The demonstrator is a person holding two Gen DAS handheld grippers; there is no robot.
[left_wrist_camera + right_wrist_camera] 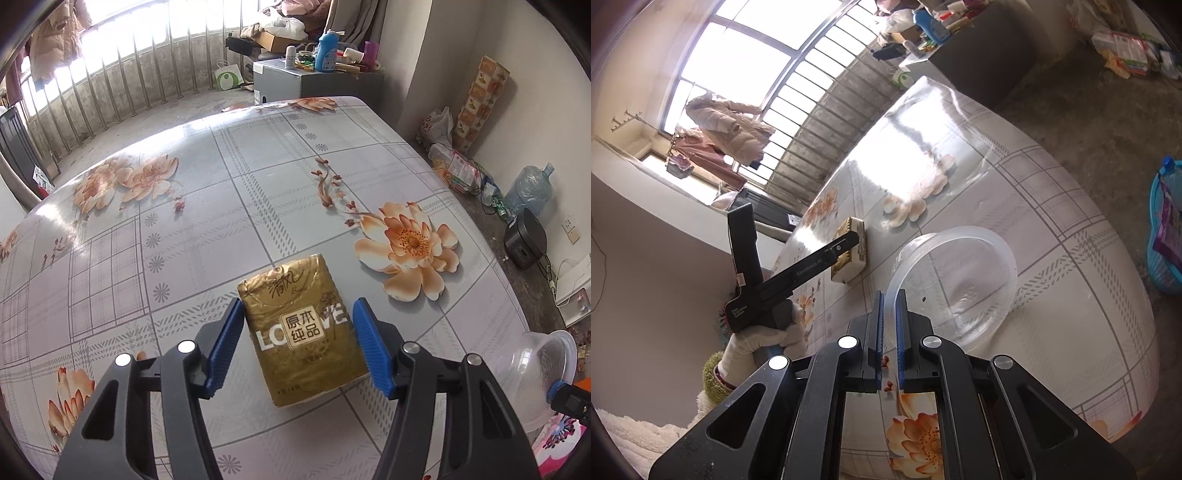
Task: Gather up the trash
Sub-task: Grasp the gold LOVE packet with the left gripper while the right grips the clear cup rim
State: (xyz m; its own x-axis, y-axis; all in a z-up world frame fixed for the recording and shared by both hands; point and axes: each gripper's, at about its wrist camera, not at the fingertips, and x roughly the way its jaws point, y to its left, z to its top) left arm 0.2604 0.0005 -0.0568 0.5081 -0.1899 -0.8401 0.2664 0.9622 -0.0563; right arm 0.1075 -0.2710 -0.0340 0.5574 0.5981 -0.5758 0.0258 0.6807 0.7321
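A gold tissue pack (pixel 301 332) lies flat on the flowered table (pixel 258 184). My left gripper (pixel 297 317) is open, its blue pads on either side of the pack, the left pad close to its edge. In the right wrist view the pack (pixel 849 251) lies under the left gripper's fingers (pixel 846 242). My right gripper (pixel 889 295) is shut on the rim of a clear plastic bowl (pixel 953 280), held tilted over the table. The bowl also shows at the right edge of the left wrist view (pixel 543 373).
A blue basket (pixel 1167 236) with trash stands on the floor to the right of the table. Bags, a water jug (pixel 530 190) and a black appliance (pixel 524 238) line the wall. A cluttered cabinet (pixel 317 81) stands beyond the table's far edge.
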